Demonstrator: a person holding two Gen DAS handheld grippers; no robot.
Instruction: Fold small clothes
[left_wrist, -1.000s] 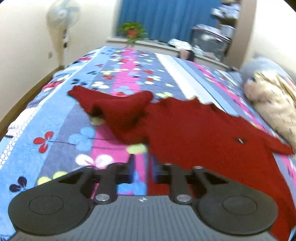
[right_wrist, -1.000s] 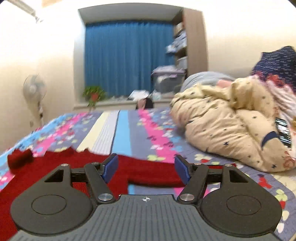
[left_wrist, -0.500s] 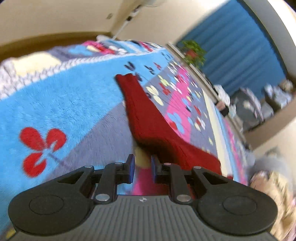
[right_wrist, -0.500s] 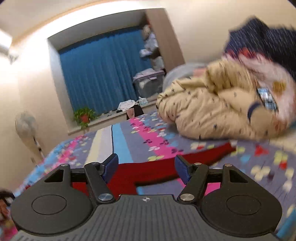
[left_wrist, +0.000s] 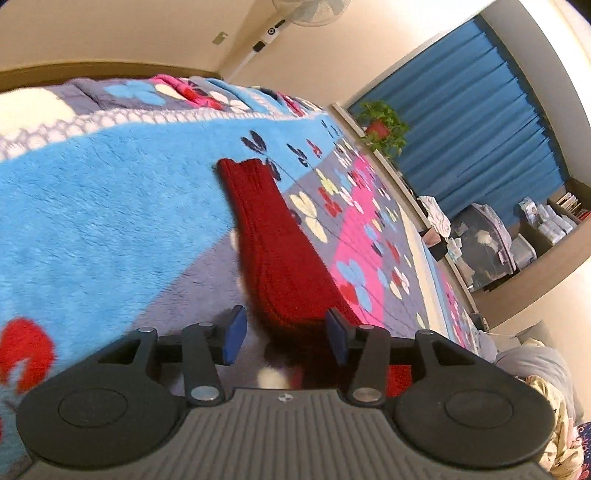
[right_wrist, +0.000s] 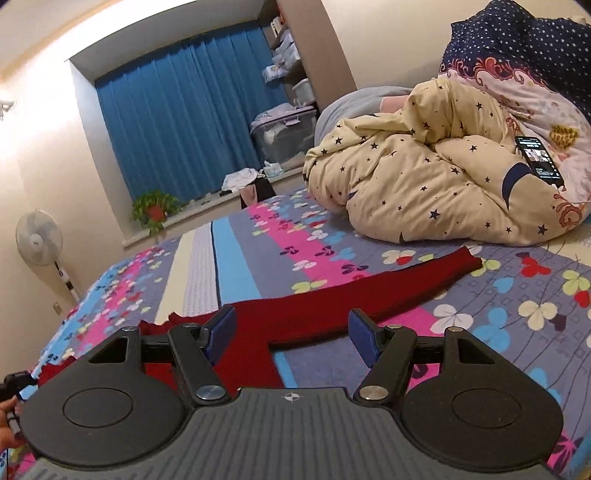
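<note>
A small dark red knit sweater lies on the flowered blanket. In the left wrist view one sleeve (left_wrist: 269, 236) stretches away from me across the blue and grey bands. My left gripper (left_wrist: 282, 334) is open, its blue pads on either side of the sleeve's near end. In the right wrist view the other sleeve (right_wrist: 373, 291) lies straight toward the right, cuff near the quilt. My right gripper (right_wrist: 291, 338) is open and empty, low over the armpit area of the sweater body (right_wrist: 247, 354).
A bundled cream star-print quilt (right_wrist: 424, 184) with a phone (right_wrist: 537, 157) on it sits at the bed's right. A standing fan (right_wrist: 37, 240), a potted plant (right_wrist: 153, 208) and blue curtains (right_wrist: 184, 122) are beyond the bed. The flowered blanket (left_wrist: 110, 221) covers the whole bed.
My left gripper has opened; it was shut half a second ago, and has stayed low at the left sleeve. The right gripper has tilted and now looks along the right sleeve.
</note>
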